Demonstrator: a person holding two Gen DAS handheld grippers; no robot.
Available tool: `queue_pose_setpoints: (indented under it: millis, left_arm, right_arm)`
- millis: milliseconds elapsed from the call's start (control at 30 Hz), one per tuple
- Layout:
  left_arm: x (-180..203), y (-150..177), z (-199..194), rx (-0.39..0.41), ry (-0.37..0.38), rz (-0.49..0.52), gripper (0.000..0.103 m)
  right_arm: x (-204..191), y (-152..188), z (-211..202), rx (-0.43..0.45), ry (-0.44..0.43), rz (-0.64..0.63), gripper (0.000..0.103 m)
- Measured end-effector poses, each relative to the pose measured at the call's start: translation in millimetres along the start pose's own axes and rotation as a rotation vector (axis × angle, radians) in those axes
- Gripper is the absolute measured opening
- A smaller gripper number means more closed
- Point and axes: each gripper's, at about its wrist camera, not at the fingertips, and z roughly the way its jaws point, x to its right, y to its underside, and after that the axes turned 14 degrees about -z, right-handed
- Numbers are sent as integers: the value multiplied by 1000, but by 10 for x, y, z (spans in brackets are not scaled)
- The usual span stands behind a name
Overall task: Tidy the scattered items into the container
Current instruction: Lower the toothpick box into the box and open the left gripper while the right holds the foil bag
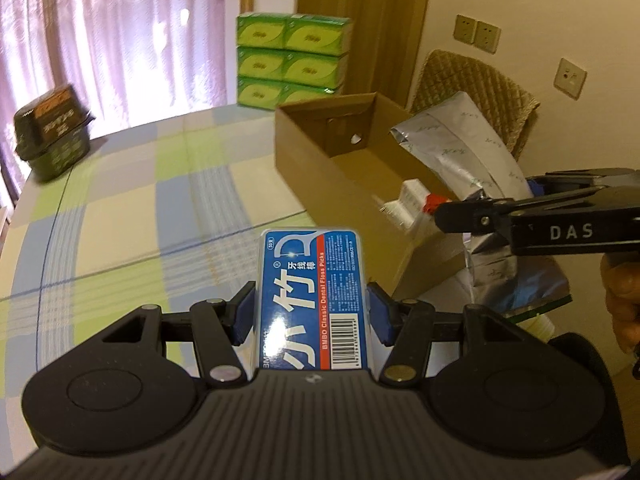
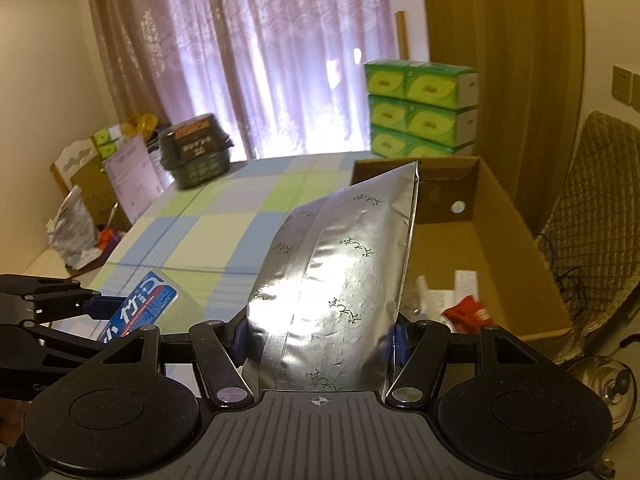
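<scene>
The left gripper (image 1: pixel 310 308) is closed on a blue floss-pick box (image 1: pixel 314 292), its blue pads (image 1: pixel 245 312) pressed against the box's two long sides; the box lies lengthwise between the fingers, label up, its far end sticking out past the fingertips above the checked tablecloth (image 1: pixel 132 208). The right gripper (image 2: pixel 320 332) is clamped on a silver foil pouch (image 2: pixel 344 268), which it holds by the lower part, so that most of the pouch rises beyond the fingertips and leans toward the far right, its upper corner in front of the near left edge of the cardboard box (image 2: pixel 516 248). In the left wrist view this gripper reaches in from the right with the pouch hanging over the near right part of the open box, just to the right of the floss-pick box. The cardboard box stands on the right side of the table, and inside it, at its near end, lie white packets (image 2: pixel 464 284) and a red packet (image 2: pixel 466 310). On the far left of the table sits a dark green basket (image 1: pixel 54 134). Beyond the table, green tissue packs (image 1: pixel 292 60) are stacked against the far wall beside pale curtains (image 1: pixel 132 36), and a chair with a quilted cover (image 1: pixel 476 92) stands to the right behind the cardboard box.
</scene>
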Motion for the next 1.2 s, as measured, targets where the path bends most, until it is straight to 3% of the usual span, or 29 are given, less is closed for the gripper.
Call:
queue_pose_setpoints:
  millis: [633, 1200]
  left_arm:
    - [633, -312, 336, 5, 68, 83, 52]
    - [837, -550, 726, -3, 94, 103, 52]
  right_arm:
    - [667, -54, -181, 29, 70, 21, 66]
    - [1090, -80, -12, 3, 99, 25, 66]
